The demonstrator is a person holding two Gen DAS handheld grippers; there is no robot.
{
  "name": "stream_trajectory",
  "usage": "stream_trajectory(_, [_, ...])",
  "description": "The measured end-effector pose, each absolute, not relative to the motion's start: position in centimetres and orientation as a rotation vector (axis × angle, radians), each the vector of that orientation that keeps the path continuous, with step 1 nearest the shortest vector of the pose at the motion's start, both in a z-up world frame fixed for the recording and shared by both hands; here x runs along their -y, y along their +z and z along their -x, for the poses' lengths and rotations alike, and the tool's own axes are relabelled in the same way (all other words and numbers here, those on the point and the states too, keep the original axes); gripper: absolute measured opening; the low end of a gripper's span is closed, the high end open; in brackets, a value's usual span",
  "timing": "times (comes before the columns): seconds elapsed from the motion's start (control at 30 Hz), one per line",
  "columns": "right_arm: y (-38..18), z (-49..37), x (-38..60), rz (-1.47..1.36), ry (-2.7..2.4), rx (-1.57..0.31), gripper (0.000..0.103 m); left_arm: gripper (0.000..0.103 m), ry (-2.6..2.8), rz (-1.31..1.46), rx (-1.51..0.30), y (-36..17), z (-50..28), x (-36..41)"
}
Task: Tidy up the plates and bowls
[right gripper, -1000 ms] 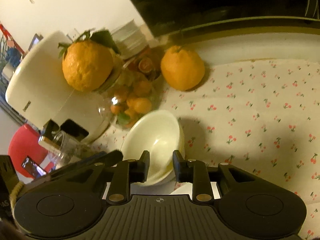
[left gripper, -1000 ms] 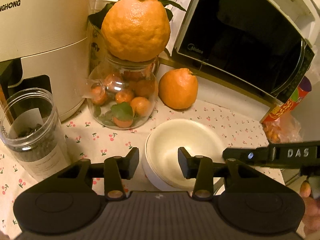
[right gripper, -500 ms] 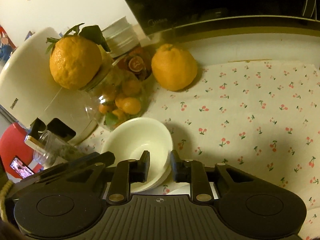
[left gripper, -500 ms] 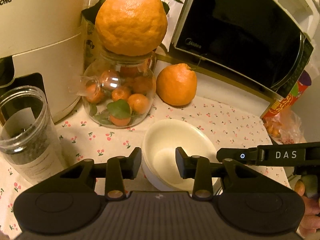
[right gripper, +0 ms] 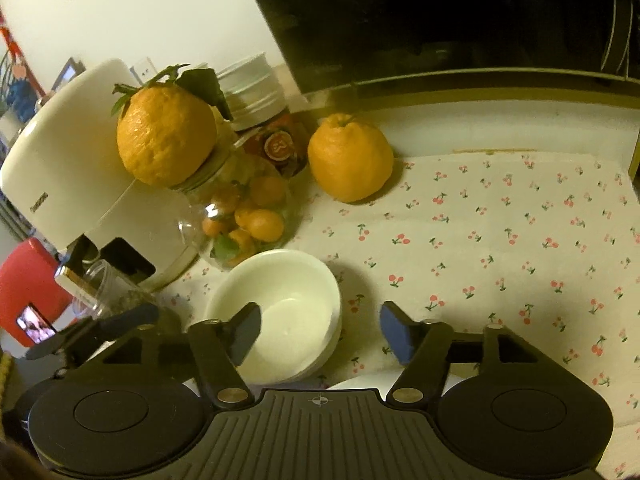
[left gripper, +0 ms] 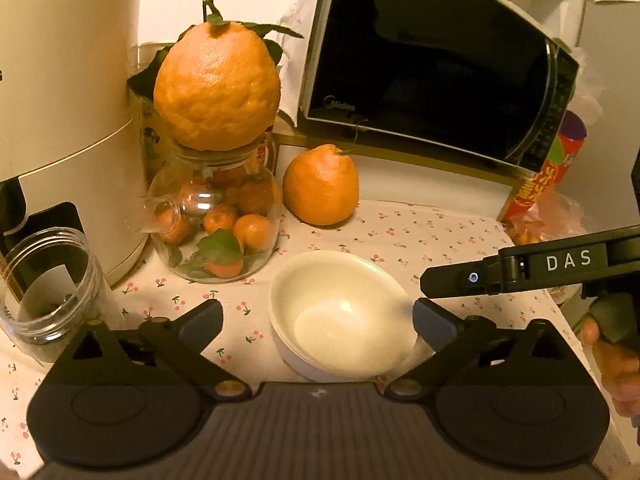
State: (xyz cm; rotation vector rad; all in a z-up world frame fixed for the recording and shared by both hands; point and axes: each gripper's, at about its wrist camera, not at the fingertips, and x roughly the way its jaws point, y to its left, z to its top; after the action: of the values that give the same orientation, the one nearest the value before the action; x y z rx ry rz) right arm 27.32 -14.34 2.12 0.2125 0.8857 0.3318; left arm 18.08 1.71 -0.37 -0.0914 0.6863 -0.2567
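Nested bowls, lower centre: rigid, glossy, probably slippery and breakable; best pinched at the rim; left gripper and right gripper jaws opening, clamping nothing.

The near side of the stacked white bowls is hidden behind the gripper body, and the contents of the clear plastic jar, cut by the left edge, are too dark to identify.
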Motion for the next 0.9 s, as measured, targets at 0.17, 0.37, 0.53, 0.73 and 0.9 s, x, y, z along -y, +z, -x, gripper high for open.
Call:
stream_trajectory(0.17, [2.6, -26.8, 14.3, -0.179, 0.338, -0.862, 0.088, 0.103, -0.289, 0.034, -0.683, -0.4, -17.5, -1.9])
stream_trajectory(0.37, [2.5, -26.7, 14.1, -0.131, 0.339, -0.847, 0.093, 0.103, -0.325, -0.041, -0.672, -1.9, -16.8, -2.6])
stream_trajectory(0.53, [1.5, -27.3, 13.5, -0.121, 0.337, -0.864, 0.093, 0.103, -0.353, -0.092, -0.676, -3.5, -16.8, -2.8])
stream_trajectory(0.73, [0.3, -28.5, 13.2, -0.131, 0.316, -0.889, 0.093, 0.103, -0.383, -0.154, -0.667, -4.4, -17.2, -2.4])
stream_trajectory(0.9, [-0.6, -29.5, 13.1, -0.146, 0.309, -0.907, 0.093, 0.102, -0.408, -0.196, -0.666, -5.3, -17.6, -1.7])
